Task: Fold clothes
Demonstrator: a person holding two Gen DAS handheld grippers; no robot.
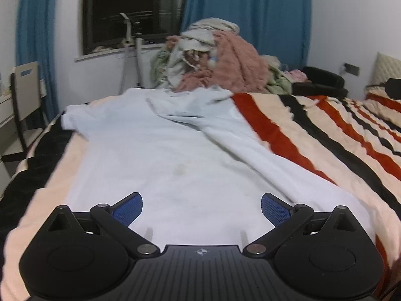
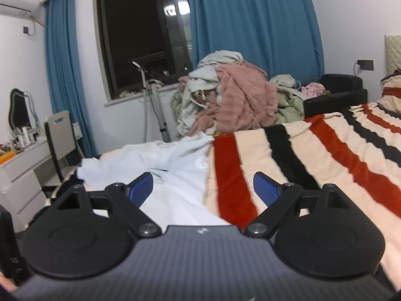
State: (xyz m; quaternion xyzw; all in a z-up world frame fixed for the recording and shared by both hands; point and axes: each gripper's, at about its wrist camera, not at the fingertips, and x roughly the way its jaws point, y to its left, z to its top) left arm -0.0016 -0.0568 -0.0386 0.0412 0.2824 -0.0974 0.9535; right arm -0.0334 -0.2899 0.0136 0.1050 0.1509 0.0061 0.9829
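A pale blue T-shirt (image 1: 160, 155) lies spread on the striped bed blanket (image 1: 325, 135), its right side folded in over the body. My left gripper (image 1: 201, 209) is open and empty, just above the shirt's near hem. In the right wrist view the same shirt (image 2: 175, 175) lies at centre left on the blanket (image 2: 313, 155). My right gripper (image 2: 203, 188) is open and empty, above the shirt's right edge where it meets the blanket.
A heap of unfolded clothes (image 1: 220, 57) with a pink fleece is piled beyond the far edge of the bed. A chair (image 1: 25, 95) and white desk (image 2: 20, 175) stand at left. A black seat (image 2: 335, 92) is at back right. Blue curtains flank a dark window.
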